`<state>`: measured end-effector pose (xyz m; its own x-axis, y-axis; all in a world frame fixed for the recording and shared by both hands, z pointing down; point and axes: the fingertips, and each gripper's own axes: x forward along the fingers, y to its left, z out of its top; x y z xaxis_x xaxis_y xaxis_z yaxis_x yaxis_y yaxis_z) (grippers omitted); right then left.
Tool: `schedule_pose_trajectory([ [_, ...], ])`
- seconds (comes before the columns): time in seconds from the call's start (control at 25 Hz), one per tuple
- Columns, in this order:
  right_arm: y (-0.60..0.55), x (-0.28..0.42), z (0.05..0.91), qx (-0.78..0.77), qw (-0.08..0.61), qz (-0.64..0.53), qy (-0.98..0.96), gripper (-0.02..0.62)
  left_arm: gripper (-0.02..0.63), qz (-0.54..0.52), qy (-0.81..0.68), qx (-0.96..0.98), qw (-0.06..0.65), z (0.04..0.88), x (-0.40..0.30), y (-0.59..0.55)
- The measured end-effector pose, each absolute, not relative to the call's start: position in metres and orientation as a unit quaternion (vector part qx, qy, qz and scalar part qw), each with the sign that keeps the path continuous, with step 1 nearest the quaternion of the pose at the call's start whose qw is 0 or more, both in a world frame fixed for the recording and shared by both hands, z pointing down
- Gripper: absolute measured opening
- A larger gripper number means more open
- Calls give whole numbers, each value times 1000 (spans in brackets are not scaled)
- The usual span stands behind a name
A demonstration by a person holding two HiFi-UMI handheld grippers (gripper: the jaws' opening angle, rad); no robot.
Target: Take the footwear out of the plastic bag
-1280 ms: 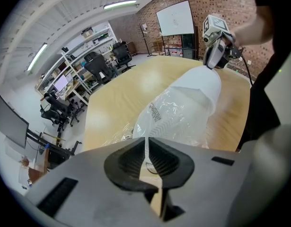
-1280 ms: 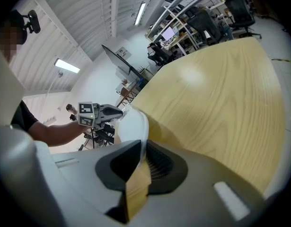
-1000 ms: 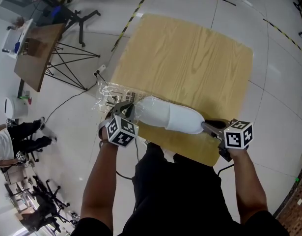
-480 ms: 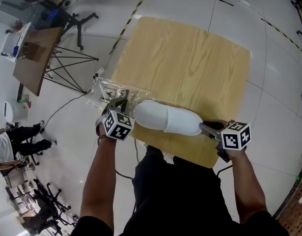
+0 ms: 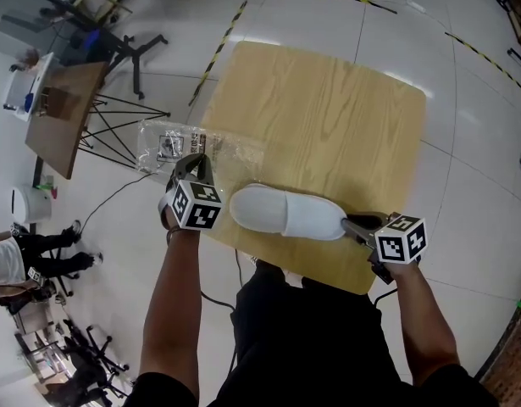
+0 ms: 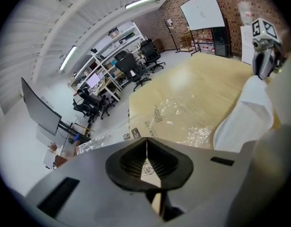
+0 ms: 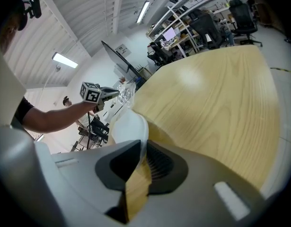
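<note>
A white slipper [image 5: 285, 214] lies along the near edge of the wooden table [image 5: 328, 117], wholly outside the clear plastic bag [image 5: 192, 147]. The bag hangs spread over the table's left edge, beyond the slipper's toe. My left gripper [image 5: 190, 172] is shut on the bag's near end. In the left gripper view a thin film runs between the closed jaws of my left gripper [image 6: 146, 141], with the bag [image 6: 178, 112] and the slipper [image 6: 244, 117] ahead. My right gripper [image 5: 357, 225] is shut on the slipper's heel. White fabric of the slipper [image 7: 128, 126] sits pinched in my right gripper [image 7: 141, 148].
A small wooden side table on black wire legs [image 5: 61, 104] stands on the floor to the left. Yellow-black tape [image 5: 218, 45] runs across the tiles. A seated person [image 5: 14, 257] is at the far left. Office chairs and shelves fill the background.
My left gripper moved away to the left and up, dragging the bag clear of the slipper's toe. The slipper and my right gripper stayed where they were.
</note>
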<state>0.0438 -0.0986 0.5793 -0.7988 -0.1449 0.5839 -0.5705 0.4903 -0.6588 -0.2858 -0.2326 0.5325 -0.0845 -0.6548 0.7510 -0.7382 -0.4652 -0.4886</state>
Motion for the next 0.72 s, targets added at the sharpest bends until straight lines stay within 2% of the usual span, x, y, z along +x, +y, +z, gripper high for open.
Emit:
schedule_pose_trajectory([
  [0.24,-102,46,581,223,229,457,-830,43,9,494,-523,694,37,513,-254,-262],
  [0.48,-105,46,581,228,226,460,-828,43,9,447,-496,741,66,510,-177,-274],
  [0.72,-110,43,580,235,230,452,-829,43,9,449,-461,760,90,533,-105,-269],
])
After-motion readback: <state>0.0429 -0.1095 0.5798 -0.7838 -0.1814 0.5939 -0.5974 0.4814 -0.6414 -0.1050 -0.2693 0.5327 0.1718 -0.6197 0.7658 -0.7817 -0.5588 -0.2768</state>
